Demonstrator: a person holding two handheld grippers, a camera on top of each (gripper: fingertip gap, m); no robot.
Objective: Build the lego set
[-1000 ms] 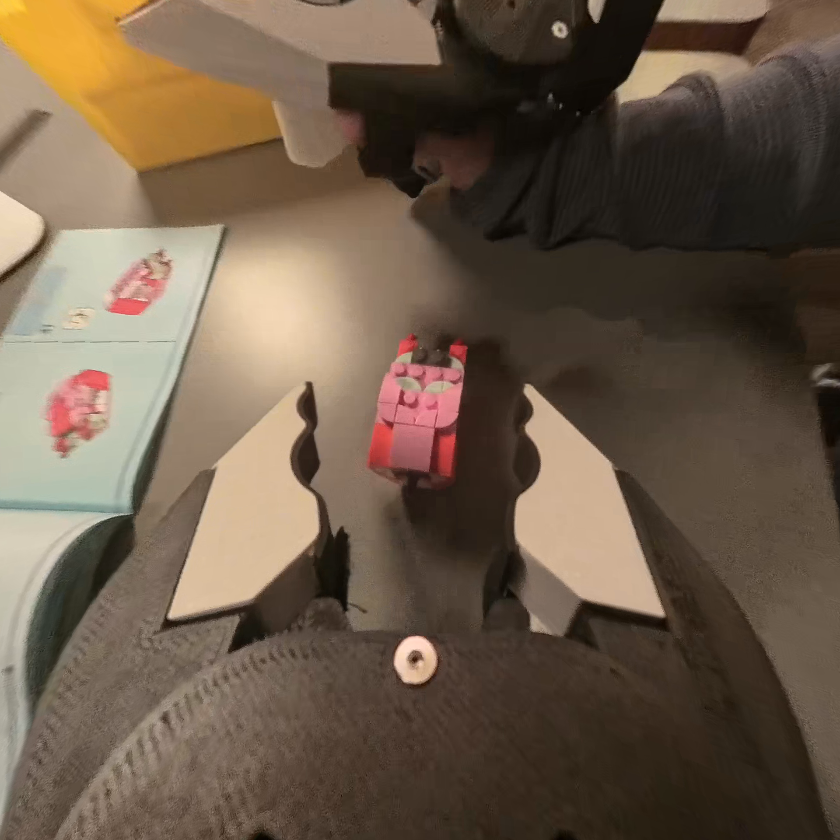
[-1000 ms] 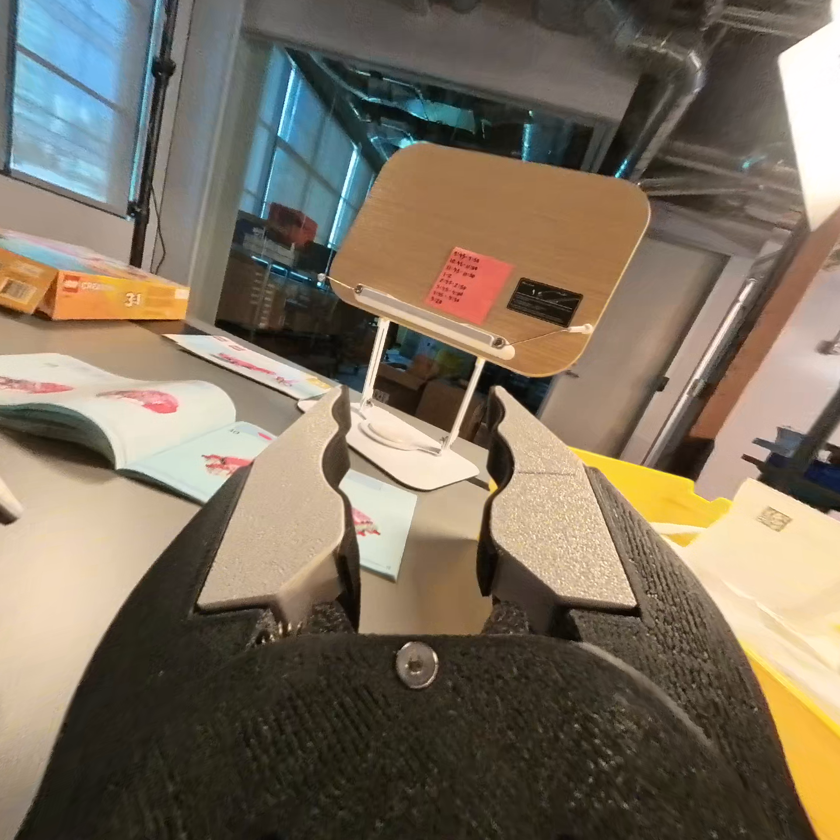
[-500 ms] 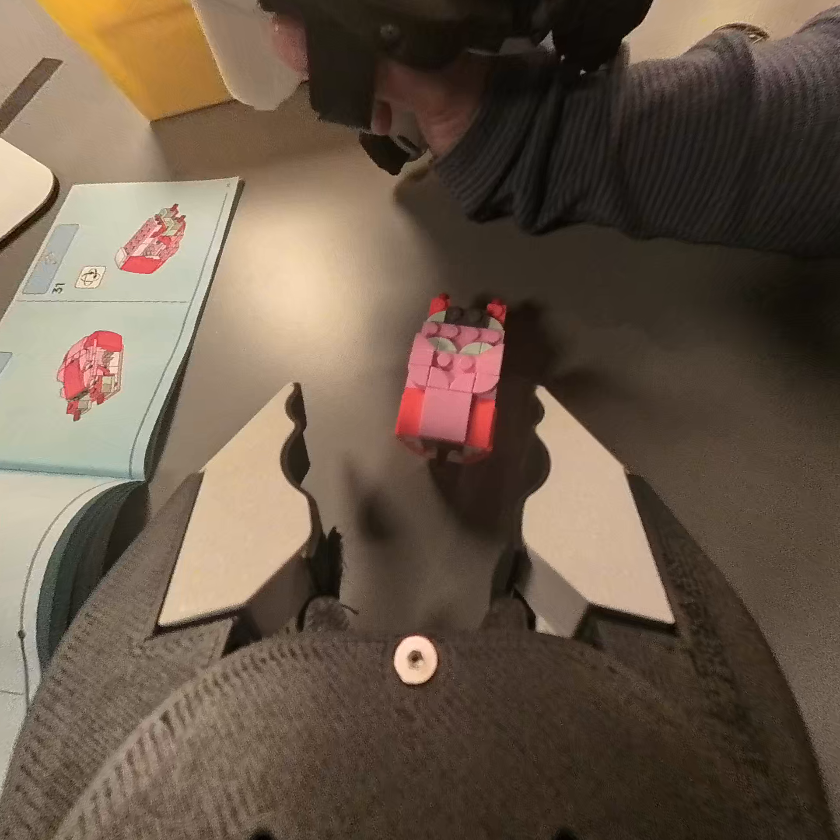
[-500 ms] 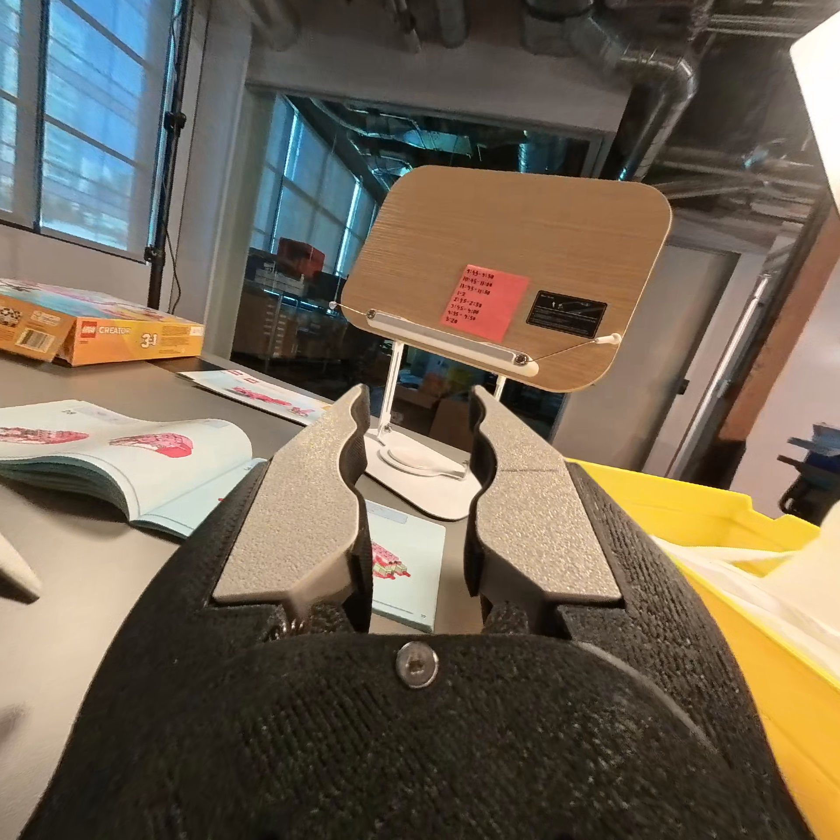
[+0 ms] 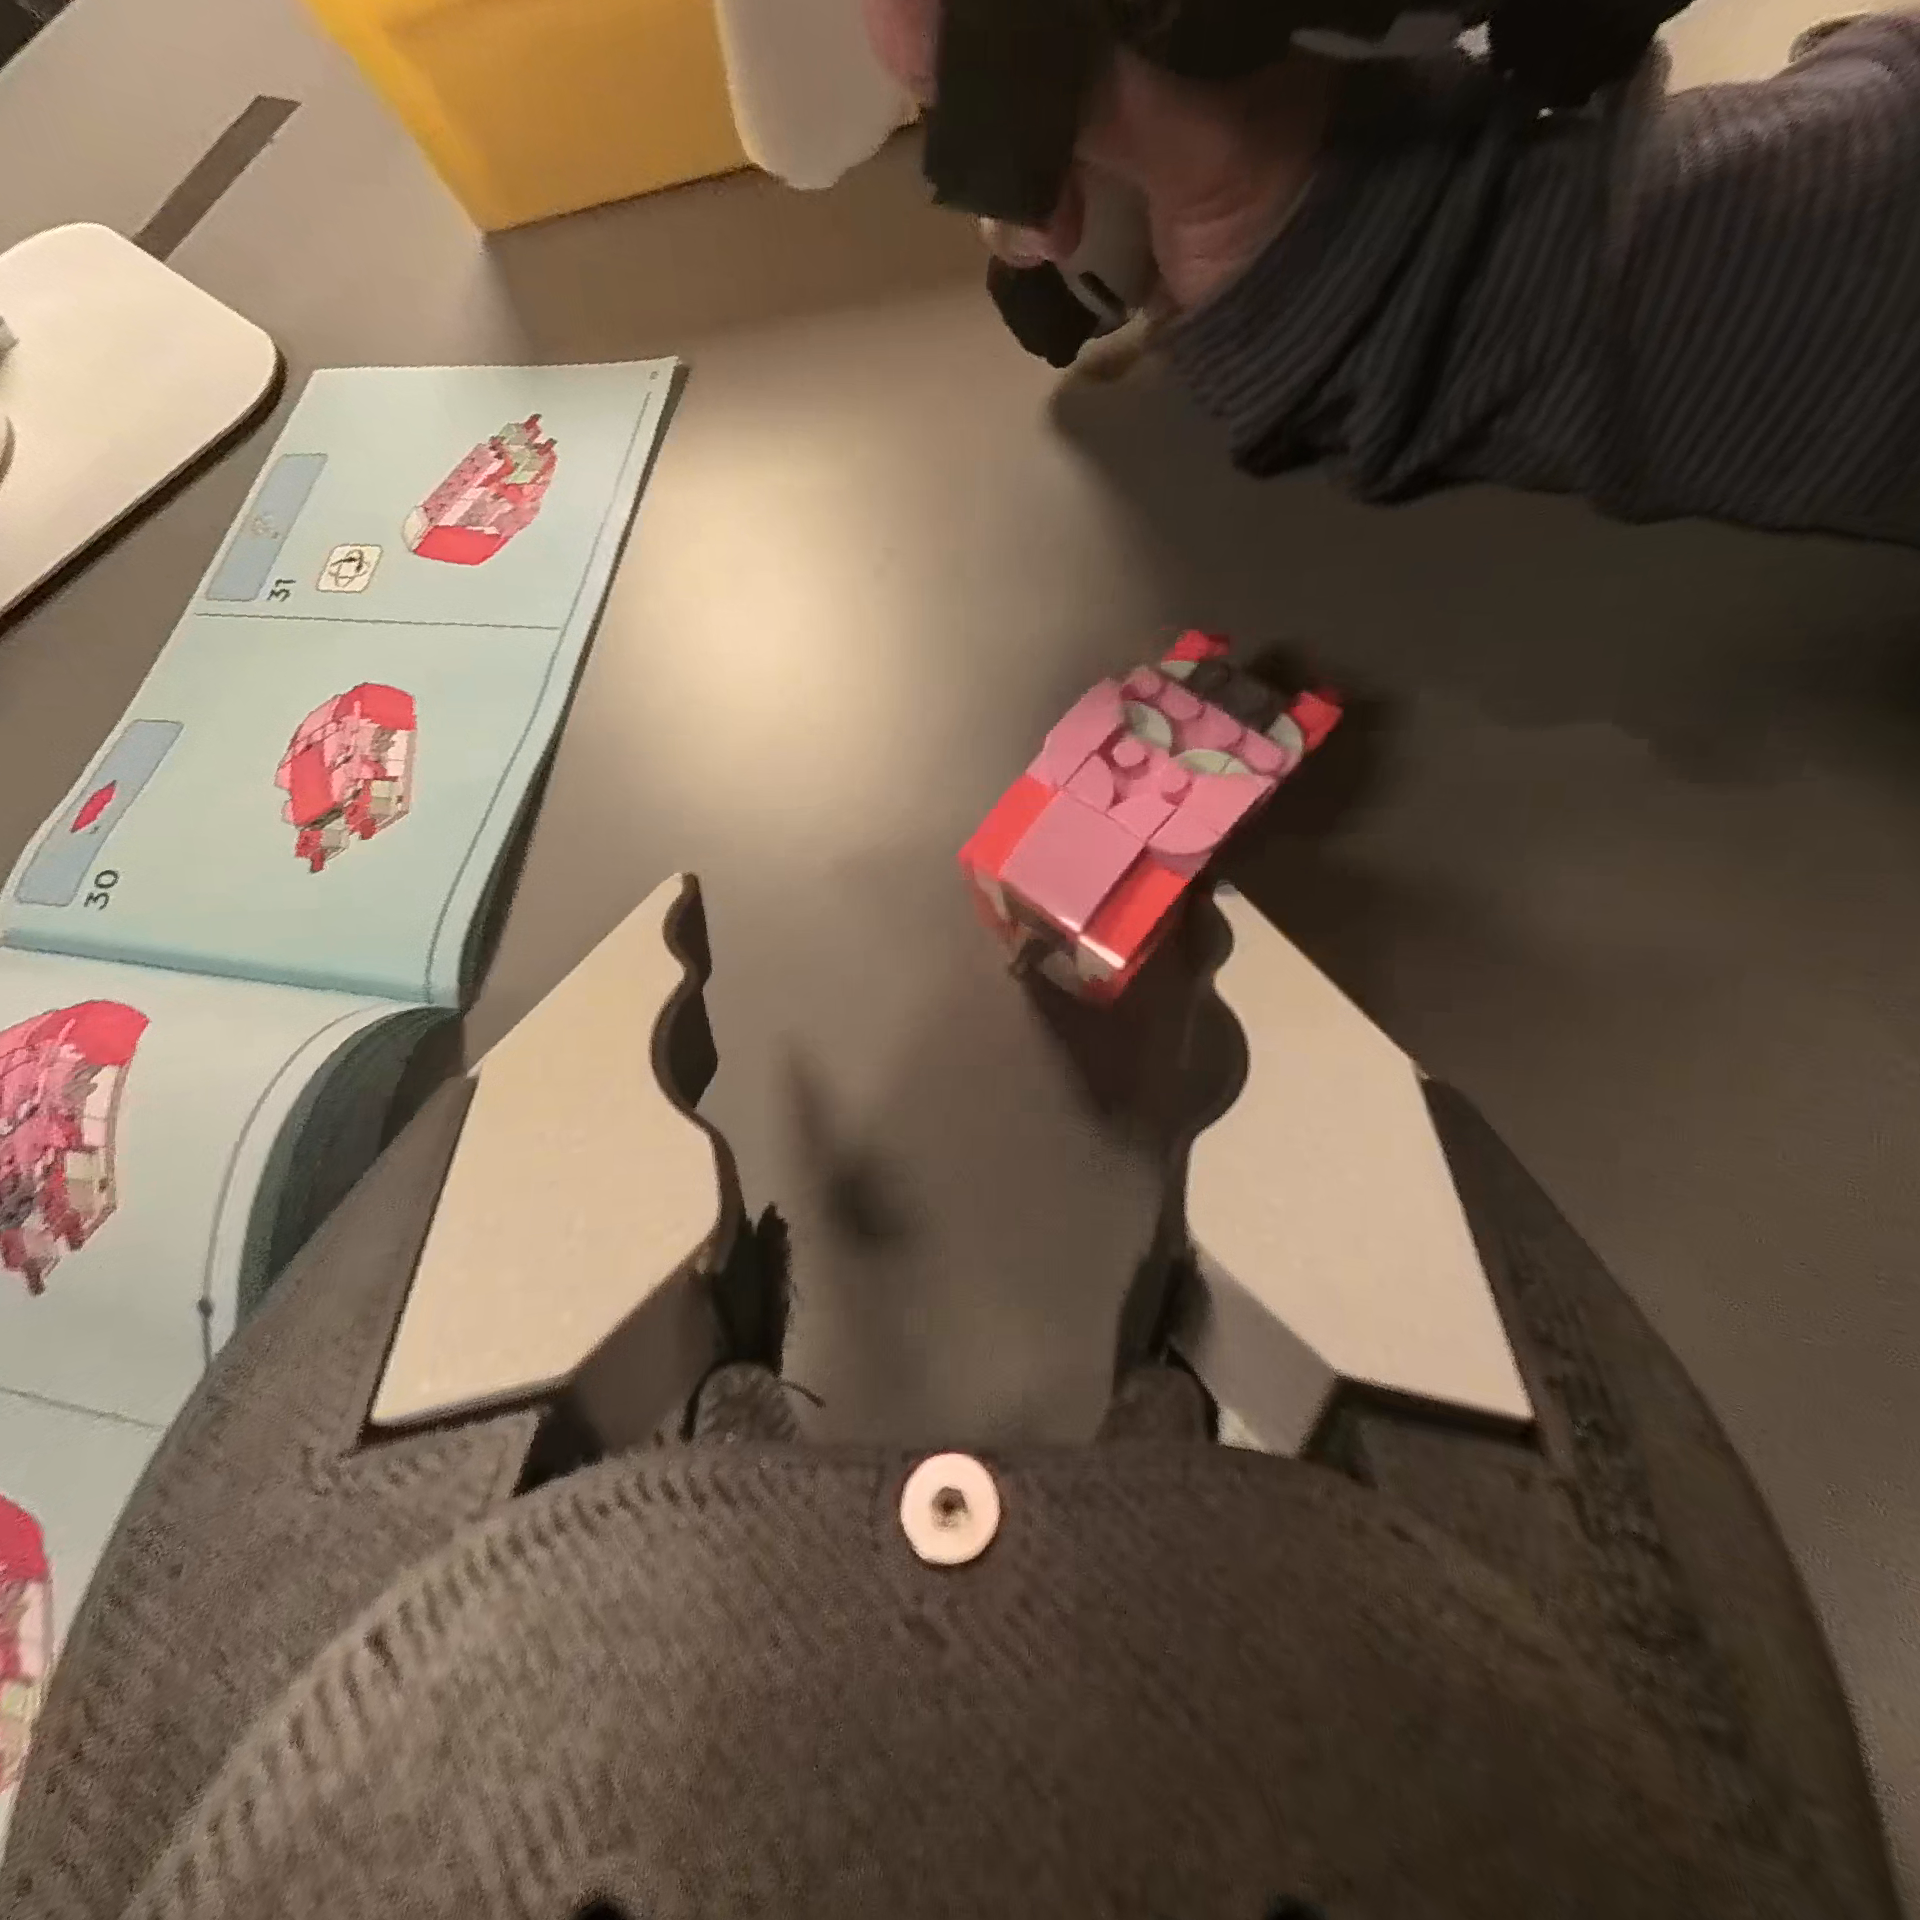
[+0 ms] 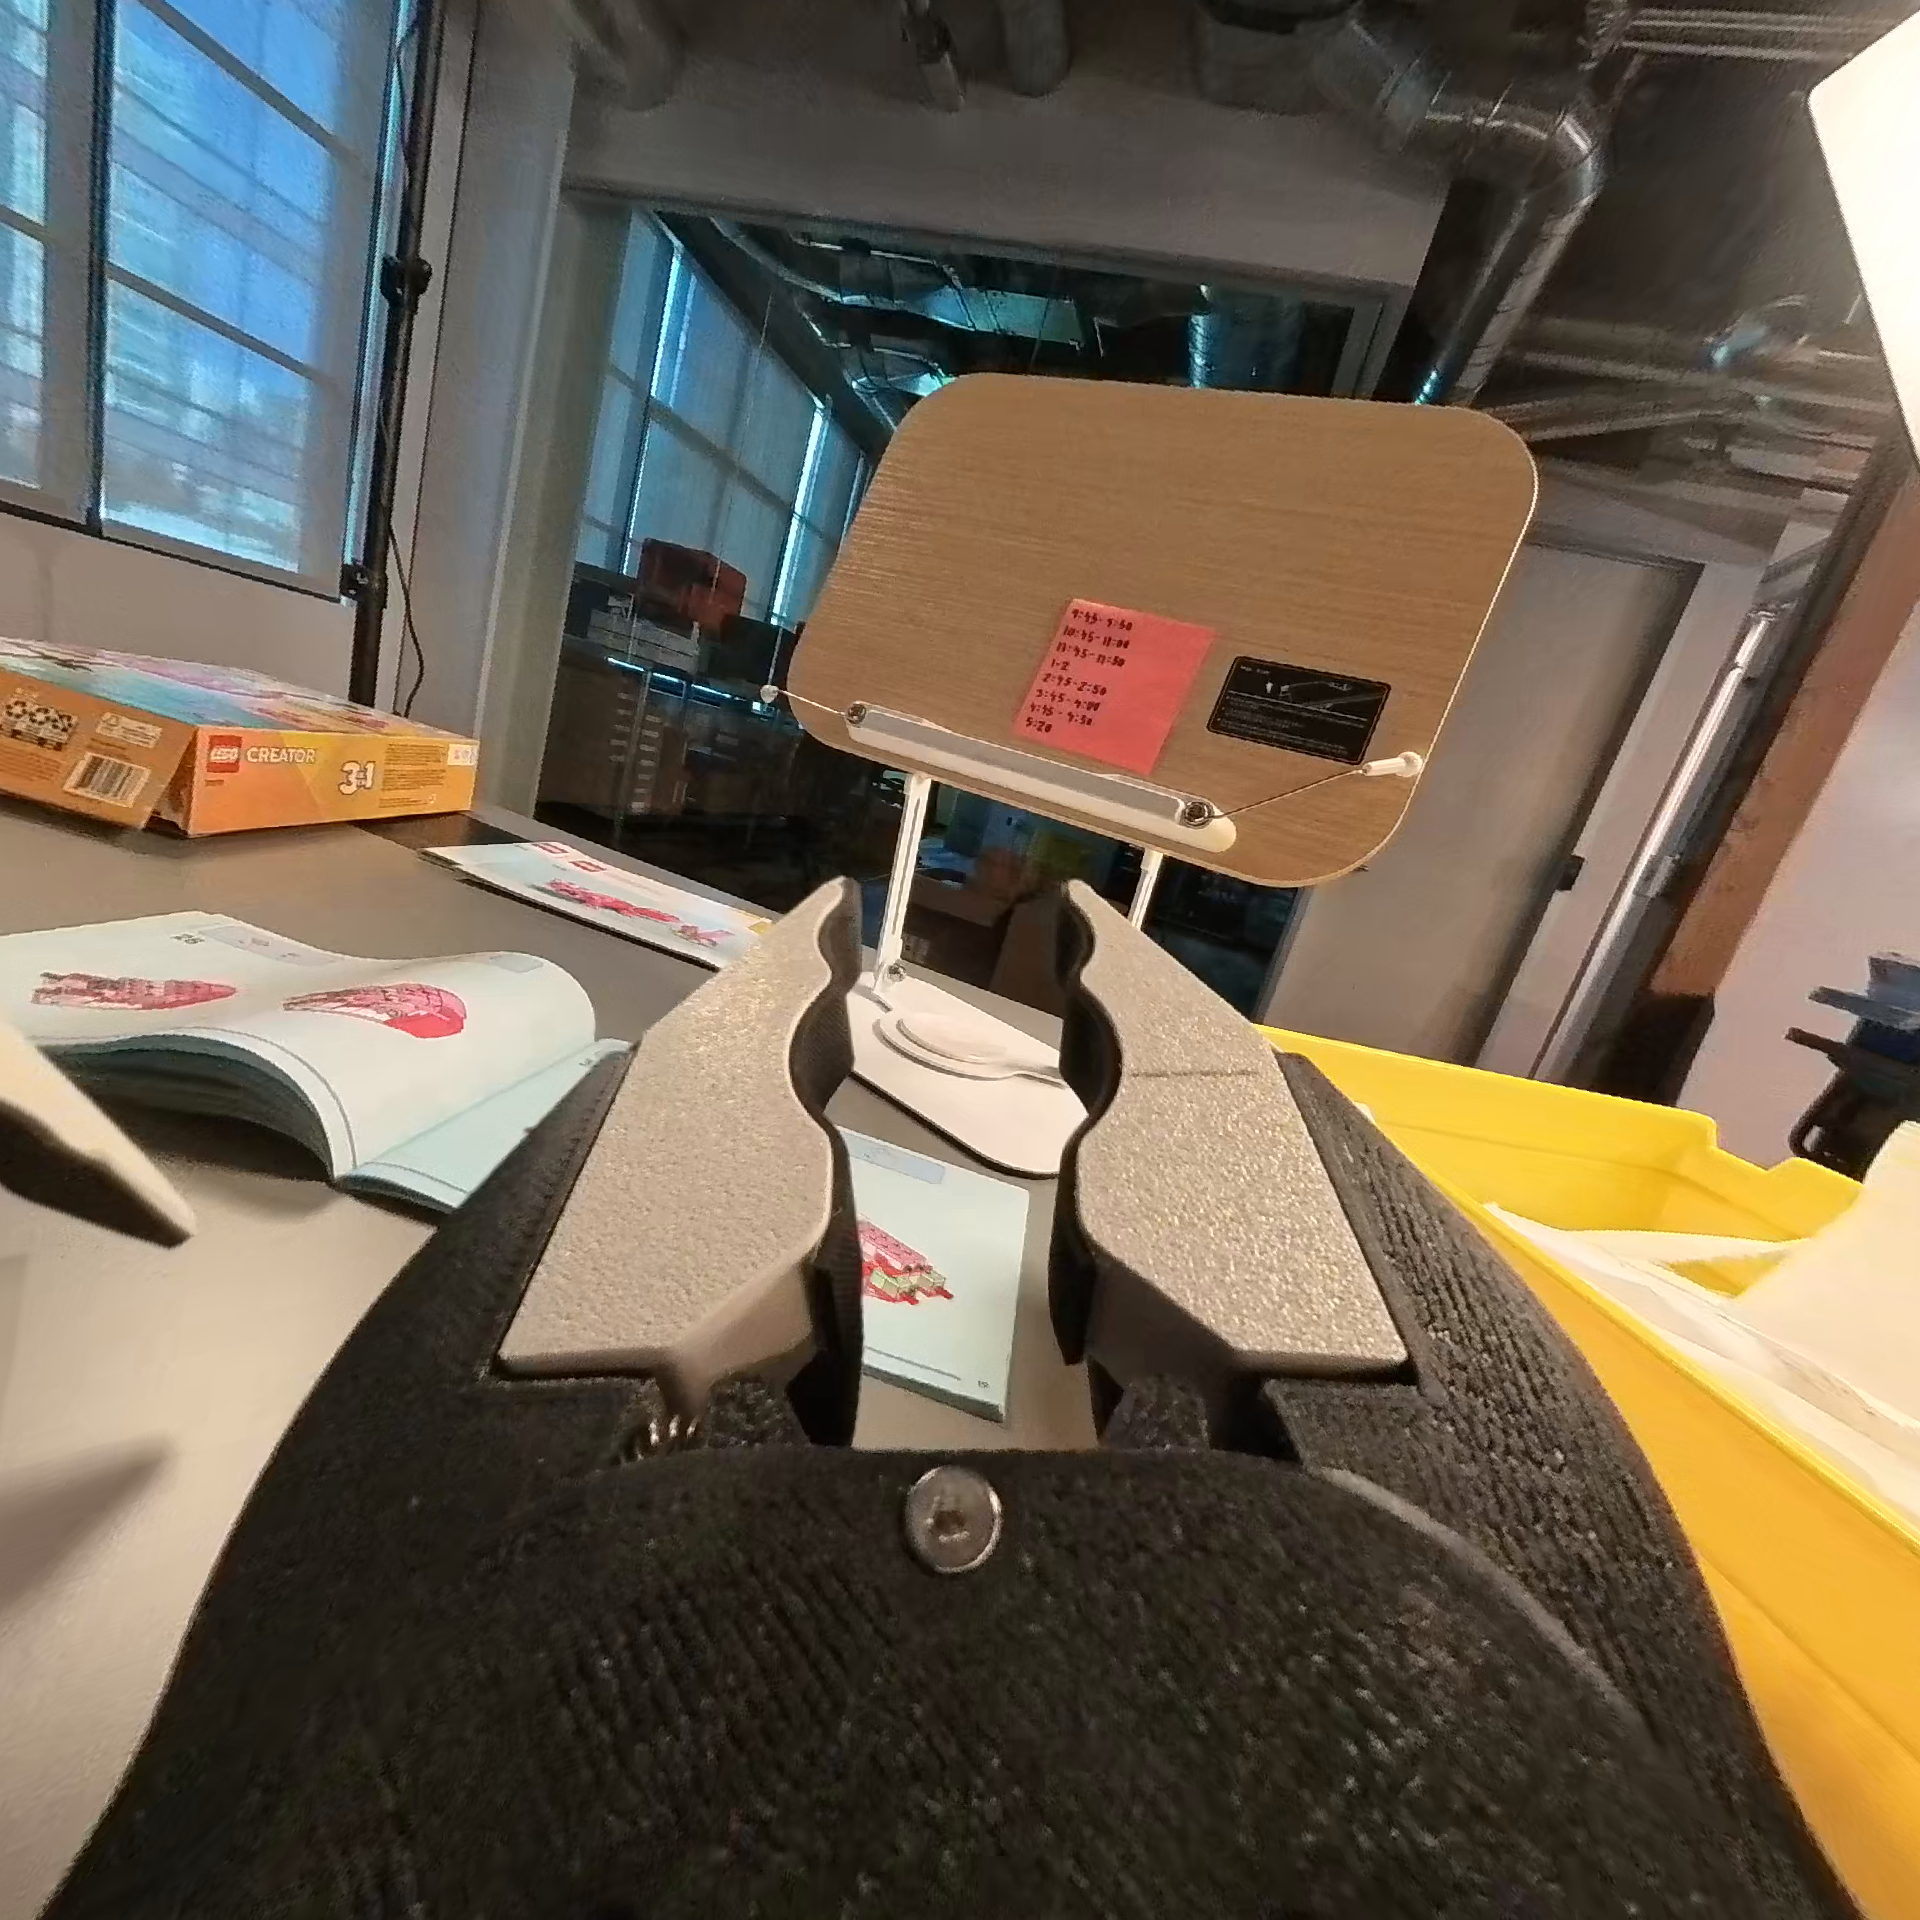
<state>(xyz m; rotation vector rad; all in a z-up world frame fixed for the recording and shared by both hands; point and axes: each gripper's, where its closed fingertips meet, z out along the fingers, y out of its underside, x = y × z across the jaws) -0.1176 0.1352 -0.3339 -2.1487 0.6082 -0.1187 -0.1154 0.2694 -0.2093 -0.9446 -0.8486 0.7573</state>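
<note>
The left gripper (image 5: pixel 951 914) hangs over the dark table (image 5: pixel 831 540) with its jaws spread wide and nothing between them. A red and pink brick model (image 5: pixel 1132 821) lies on the table just ahead of the right fingertip (image 5: pixel 1247 966), its near corner close to that tip; whether they touch is hard to tell through the blur. To the left lies an open booklet (image 5: pixel 395 665) with printed building steps, cut off at the frame edge. Bare table lies ahead of the model.

The right gripper (image 6: pixel 961 904) is held up off the table, jaws part-way apart and empty. Ahead stands a wooden book stand (image 6: pixel 1164 582) bearing a pink handwritten note (image 6: pixel 1112 686) and a black label (image 6: pixel 1304 707). To its right sits a yellow bin (image 6: pixel 1558 1153) of papers; far left, an orange box (image 6: pixel 312 769) with printing.
</note>
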